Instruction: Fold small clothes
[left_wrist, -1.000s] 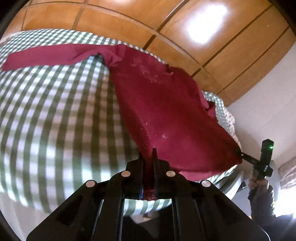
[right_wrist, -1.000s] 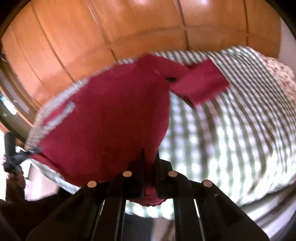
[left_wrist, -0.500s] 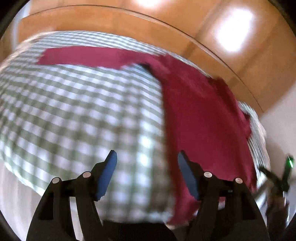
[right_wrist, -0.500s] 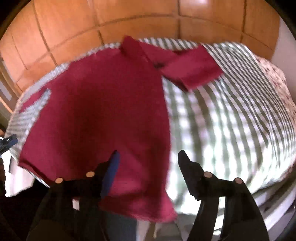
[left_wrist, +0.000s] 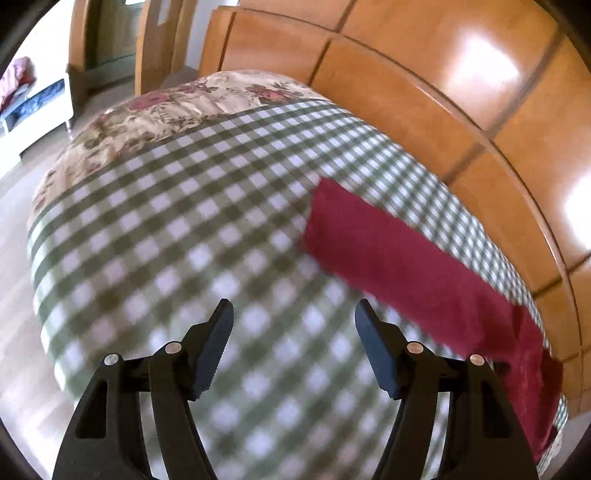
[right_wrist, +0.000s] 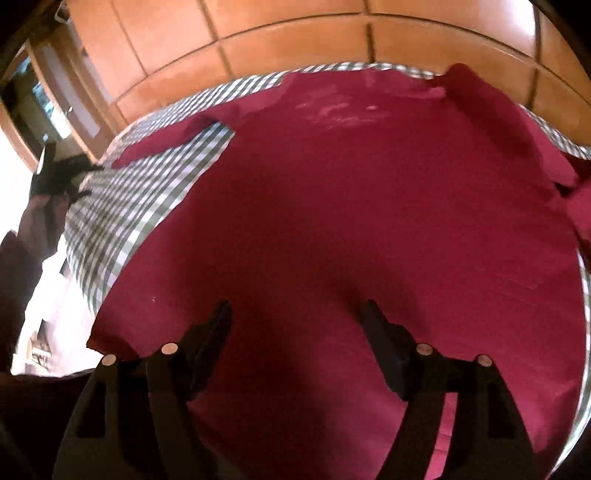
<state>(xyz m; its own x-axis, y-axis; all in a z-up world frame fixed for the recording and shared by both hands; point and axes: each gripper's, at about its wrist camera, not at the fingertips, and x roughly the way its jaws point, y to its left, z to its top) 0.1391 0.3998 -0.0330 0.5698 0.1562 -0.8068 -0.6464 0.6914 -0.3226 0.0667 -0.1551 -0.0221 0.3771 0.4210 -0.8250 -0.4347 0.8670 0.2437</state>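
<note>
Both grippers have let go of the red shirt (right_wrist: 369, 221) they pinched a second ago, and it now lies spread flat on the checked bedcover (left_wrist: 177, 236). The left gripper (left_wrist: 294, 314) has swung out over bare cover, jaws wide and empty, one sleeve (left_wrist: 399, 266) stretched beside it. The right gripper (right_wrist: 295, 314) hangs over the shirt's body, its jaws opening with nothing between them.

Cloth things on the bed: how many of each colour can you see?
Red: 1, the shirt
Green and white checked: 1, the sheet
Flowery: 1, the quilt
Total: 3
</note>
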